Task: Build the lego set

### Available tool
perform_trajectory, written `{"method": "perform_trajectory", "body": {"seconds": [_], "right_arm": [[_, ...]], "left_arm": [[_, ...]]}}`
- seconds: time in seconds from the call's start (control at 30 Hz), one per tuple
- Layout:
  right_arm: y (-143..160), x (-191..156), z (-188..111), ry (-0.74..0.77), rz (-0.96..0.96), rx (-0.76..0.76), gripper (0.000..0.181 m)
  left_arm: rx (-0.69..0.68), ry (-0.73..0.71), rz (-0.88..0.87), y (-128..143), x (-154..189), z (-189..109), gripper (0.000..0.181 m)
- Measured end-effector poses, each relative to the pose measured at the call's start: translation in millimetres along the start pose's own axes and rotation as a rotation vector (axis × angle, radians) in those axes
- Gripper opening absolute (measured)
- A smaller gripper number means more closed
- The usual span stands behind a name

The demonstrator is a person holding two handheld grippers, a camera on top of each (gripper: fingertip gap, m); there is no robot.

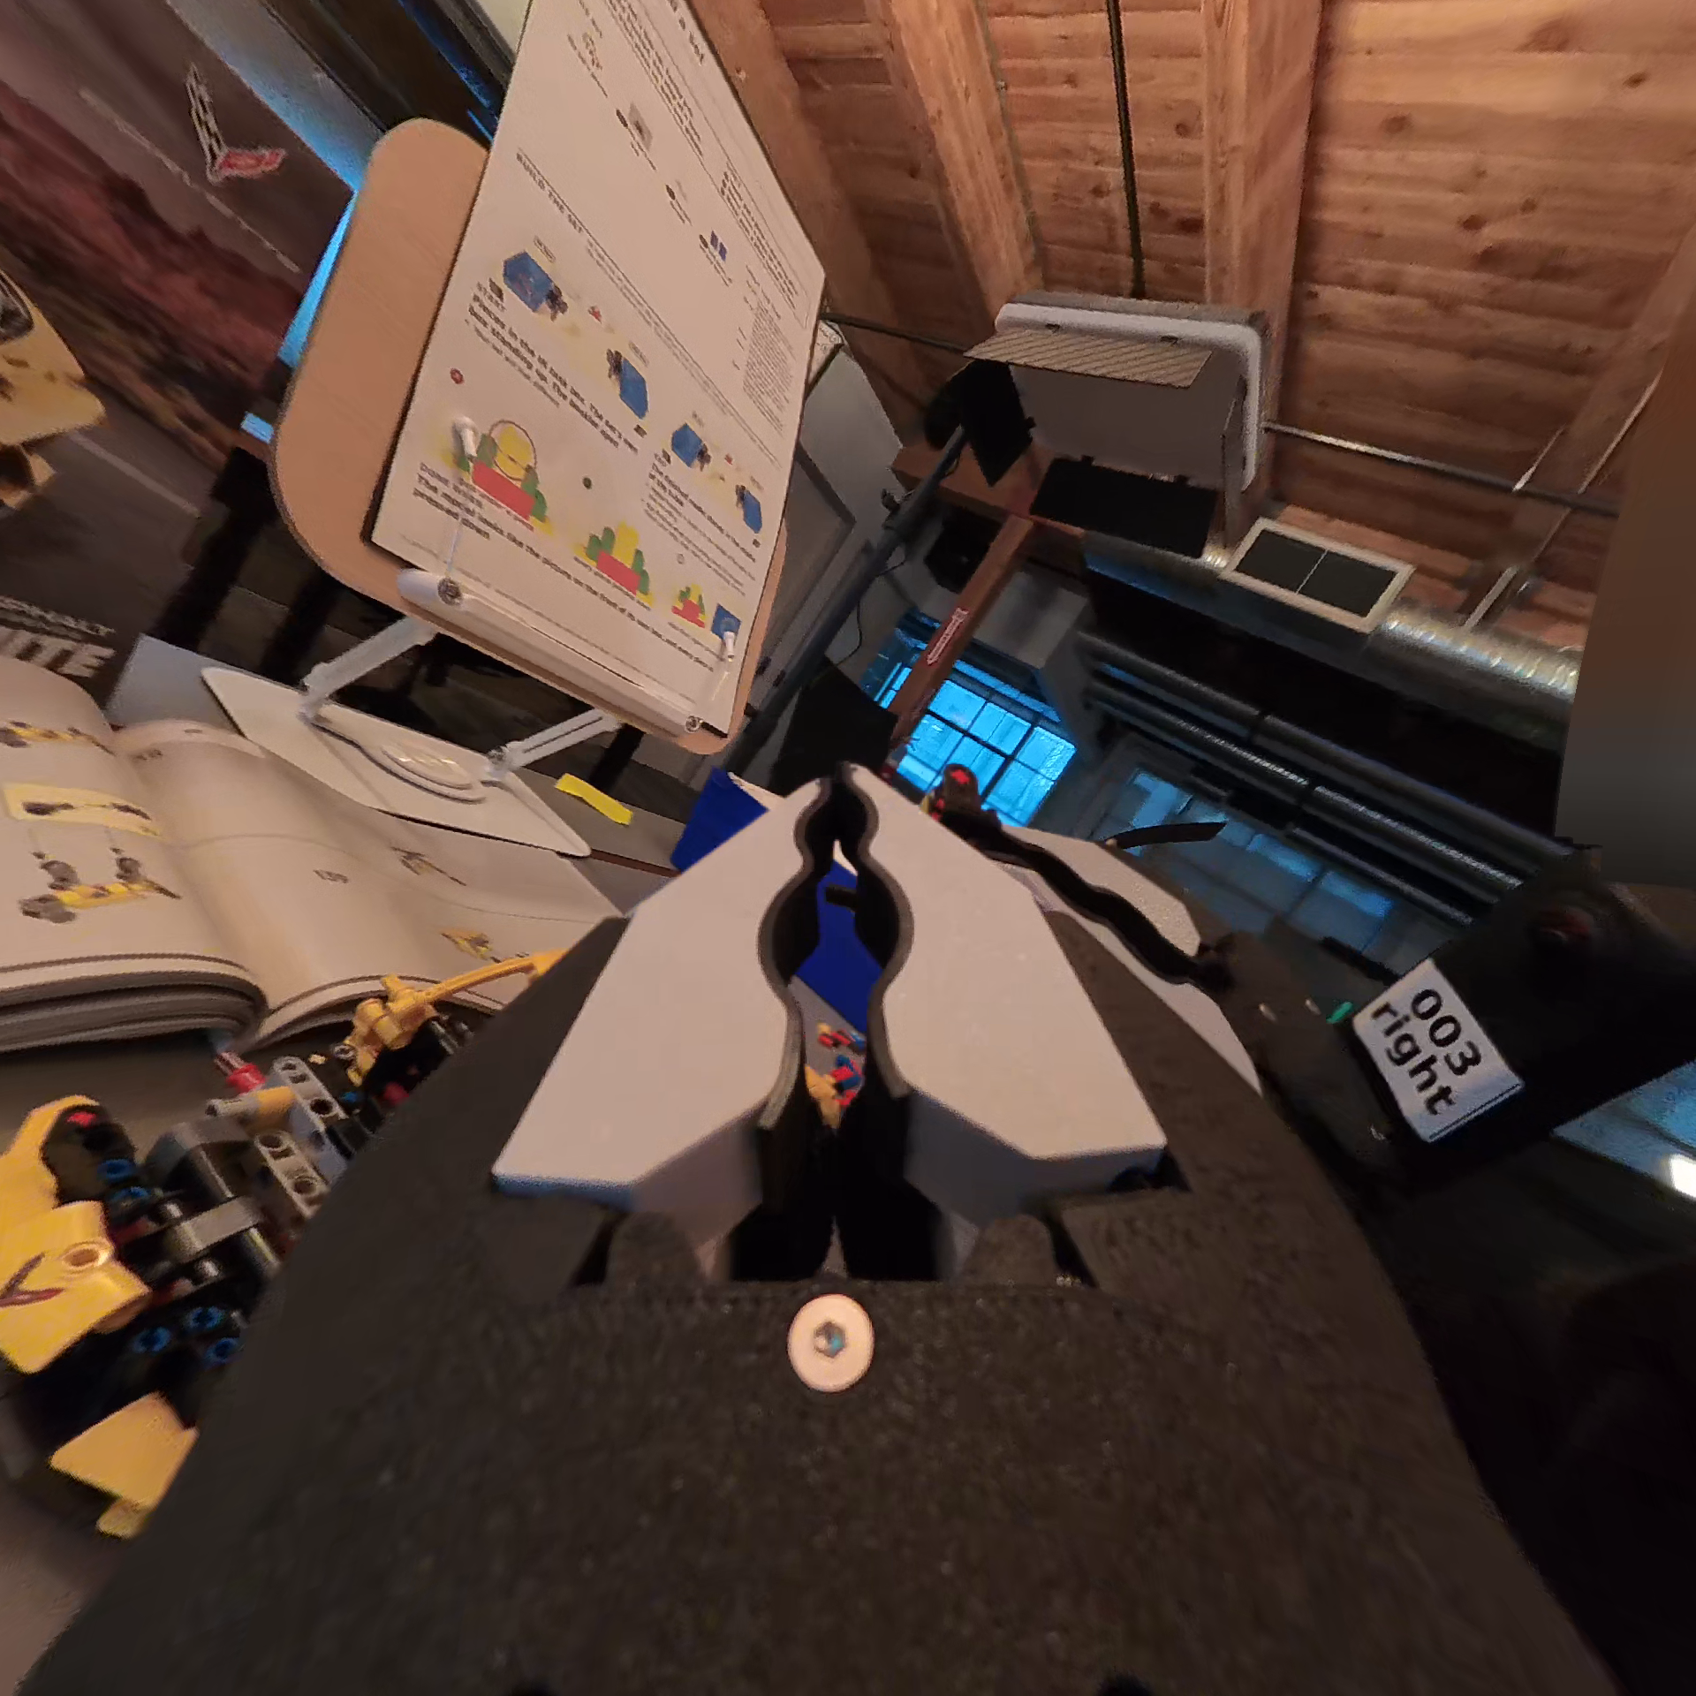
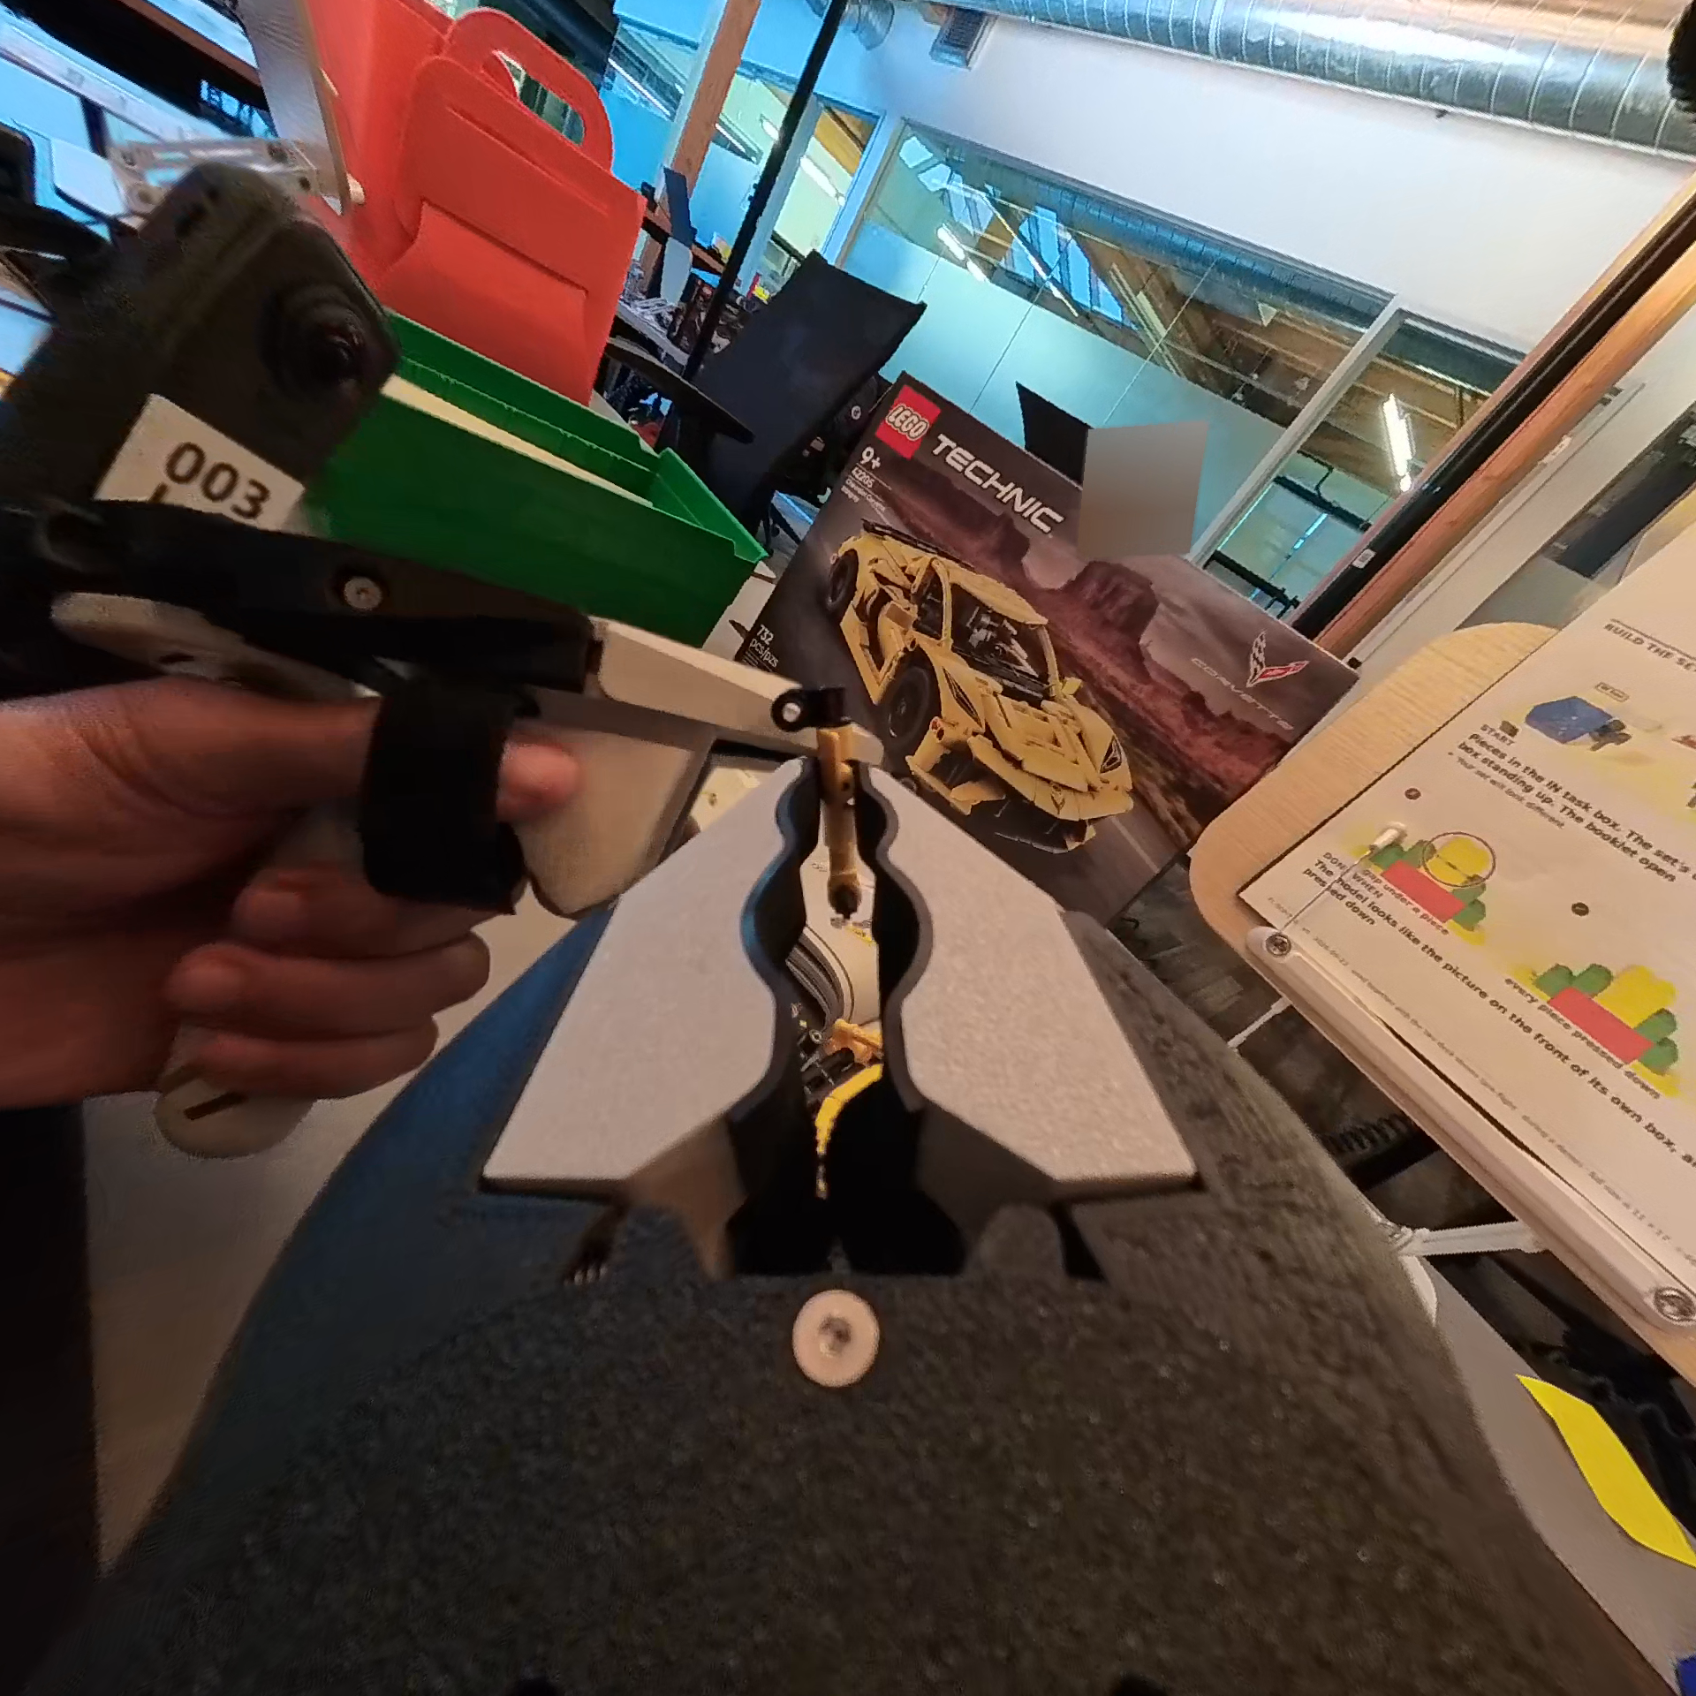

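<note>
The left gripper (image 2: 808,711) pinches a small black connector (image 2: 808,708) directly above the upright yellow rod (image 2: 837,817) clamped in the right gripper (image 2: 835,826).

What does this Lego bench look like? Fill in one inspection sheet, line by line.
Surface: grey table, crowded on the left.
Job's things: part-built yellow and black model; open booklet; set box standing upright.
Clutter: loose small parts; yellow tape strip; green tray.
Grippers: left gripper has its fingers shut on a black piece; right gripper has its fingers shut on a yellow rod. The two parts meet.
Cables: black cable along the right gripper's body.
Surroundings: instruction sheet on a stand; silver duct overhead.
</note>
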State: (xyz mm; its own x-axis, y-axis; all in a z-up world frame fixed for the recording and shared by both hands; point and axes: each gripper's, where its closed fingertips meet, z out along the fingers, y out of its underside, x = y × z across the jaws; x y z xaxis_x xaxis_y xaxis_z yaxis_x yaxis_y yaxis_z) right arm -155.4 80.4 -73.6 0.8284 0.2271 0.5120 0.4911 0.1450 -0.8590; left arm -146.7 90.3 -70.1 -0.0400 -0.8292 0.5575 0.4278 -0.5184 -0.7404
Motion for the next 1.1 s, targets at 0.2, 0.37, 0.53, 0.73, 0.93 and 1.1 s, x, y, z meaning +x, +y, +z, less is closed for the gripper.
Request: {"method": "perform_trajectory", "body": {"seconds": [0.2, 0.37, 0.53, 0.73, 0.93, 1.1], "right_arm": [[0.7, -0.7, 0.5, -0.006, -0.002, 0.000, 0.006], [-3.0, -0.3, -1.1, -0.027, 0.056, 0.023, 0.006], [-9.4, 0.6, -5.3, -0.083, 0.186, 0.065, 0.007], [-13.1, 1.4, -7.9, -0.164, 0.375, 0.108, 0.006], [-18.8, 5.3, -12.1, -0.241, 0.491, 0.202, 0.006], [-17.0, 10.6, -15.7, -0.299, 0.598, 0.236, 0.006]], "left_arm": [[0.013, 0.002, -0.045, -0.7, -0.1, -0.8, 0.000], [0.023, -0.011, 0.014, -2.2, 3.2, -1.0, 0.000], [0.032, 0.019, 0.057, -5.8, 12.2, -1.4, 0.000], [0.038, 0.012, 0.159, -8.3, 18.2, -1.1, 0.000], [0.018, 0.060, 0.197, -12.6, 24.8, 0.0, 0.000], [0.057, 0.127, 0.189, -22.2, 34.1, -5.4, 0.007]]}}
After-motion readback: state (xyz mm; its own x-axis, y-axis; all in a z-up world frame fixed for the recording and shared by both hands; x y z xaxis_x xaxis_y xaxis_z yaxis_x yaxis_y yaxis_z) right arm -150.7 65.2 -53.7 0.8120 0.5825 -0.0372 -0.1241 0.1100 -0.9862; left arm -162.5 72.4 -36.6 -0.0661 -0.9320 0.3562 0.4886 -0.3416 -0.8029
